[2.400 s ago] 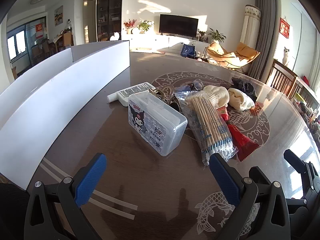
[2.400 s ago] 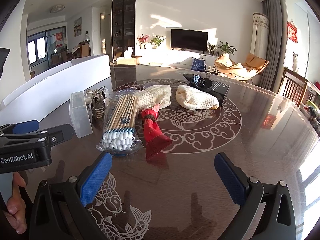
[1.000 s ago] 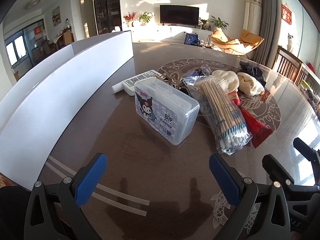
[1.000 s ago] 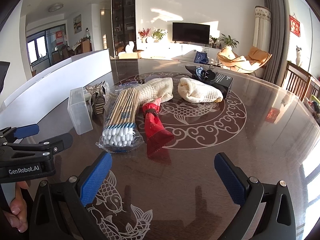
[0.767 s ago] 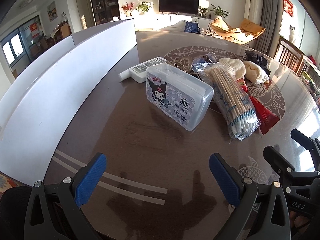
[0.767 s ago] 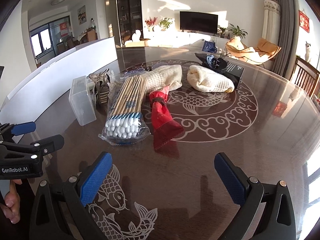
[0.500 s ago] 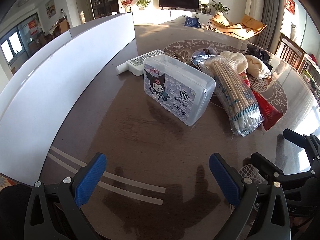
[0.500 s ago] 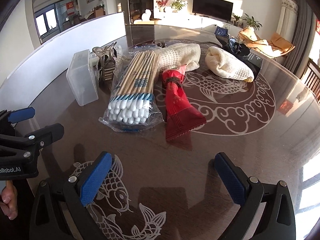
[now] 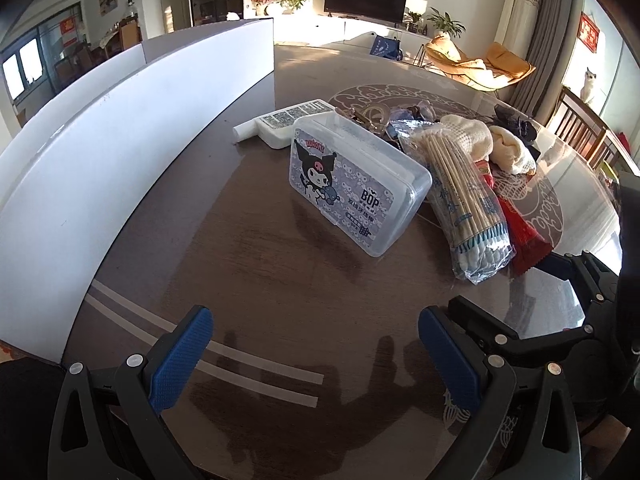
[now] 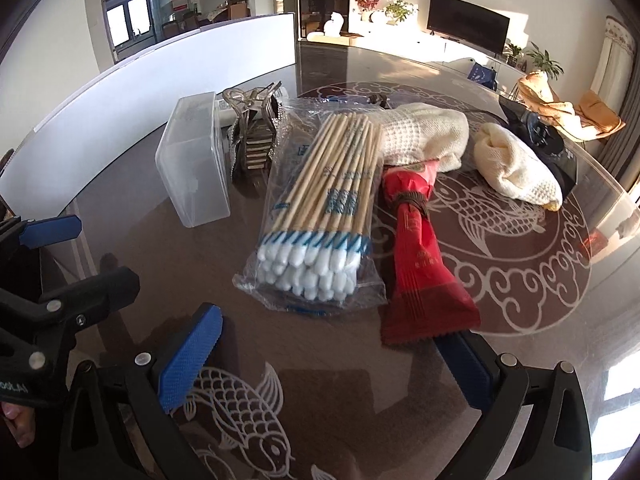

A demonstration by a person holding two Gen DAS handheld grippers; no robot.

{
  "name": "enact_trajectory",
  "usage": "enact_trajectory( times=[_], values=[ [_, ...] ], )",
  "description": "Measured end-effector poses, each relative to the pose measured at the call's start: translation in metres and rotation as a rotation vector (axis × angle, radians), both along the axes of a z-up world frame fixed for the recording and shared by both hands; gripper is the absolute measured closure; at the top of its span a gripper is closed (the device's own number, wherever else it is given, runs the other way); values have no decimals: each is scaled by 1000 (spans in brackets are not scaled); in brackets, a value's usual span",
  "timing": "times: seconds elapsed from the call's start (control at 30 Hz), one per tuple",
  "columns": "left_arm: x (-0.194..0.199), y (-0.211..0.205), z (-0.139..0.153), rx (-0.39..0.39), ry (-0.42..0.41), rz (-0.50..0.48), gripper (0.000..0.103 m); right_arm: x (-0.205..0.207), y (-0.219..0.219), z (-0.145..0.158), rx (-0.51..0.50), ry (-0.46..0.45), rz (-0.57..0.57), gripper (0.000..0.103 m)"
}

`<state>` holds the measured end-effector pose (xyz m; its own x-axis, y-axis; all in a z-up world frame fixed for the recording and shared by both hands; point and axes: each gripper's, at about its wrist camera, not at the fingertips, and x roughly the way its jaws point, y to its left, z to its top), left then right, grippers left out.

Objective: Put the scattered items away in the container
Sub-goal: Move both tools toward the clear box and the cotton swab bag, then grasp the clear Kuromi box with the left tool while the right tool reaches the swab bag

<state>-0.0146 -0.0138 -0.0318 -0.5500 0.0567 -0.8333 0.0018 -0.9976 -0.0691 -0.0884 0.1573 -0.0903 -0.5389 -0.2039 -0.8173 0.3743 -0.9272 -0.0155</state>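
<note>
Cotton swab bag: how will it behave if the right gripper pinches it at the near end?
The cotton swab bag looks light. Its loose clear film will probably slip or crumple first. The long wooden sticks should keep it fairly stiff, though it may droop from the right gripper.

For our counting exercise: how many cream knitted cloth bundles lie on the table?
2. One knitted bundle lies just behind the bag of cotton swabs, above the red packet. The other bundle lies further right, against a black item. More could be hidden behind the pile.
</note>
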Motion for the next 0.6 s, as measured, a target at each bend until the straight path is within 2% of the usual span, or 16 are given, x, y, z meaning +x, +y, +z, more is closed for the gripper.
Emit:
enact_trajectory(
  times=[0.17,0.43,0.6],
  values=[
    [-3,1,-7,-16,-29,-4,0,-31,12,1,-3,-1,-115,0],
    [-3,5,-10,-24,-43,-23,0,-58,87,13,-4,-7,-369,0],
    [-2,6,-9,-22,-42,-28,0,-50,114,17,-4,-6,-401,0]
  ],
)
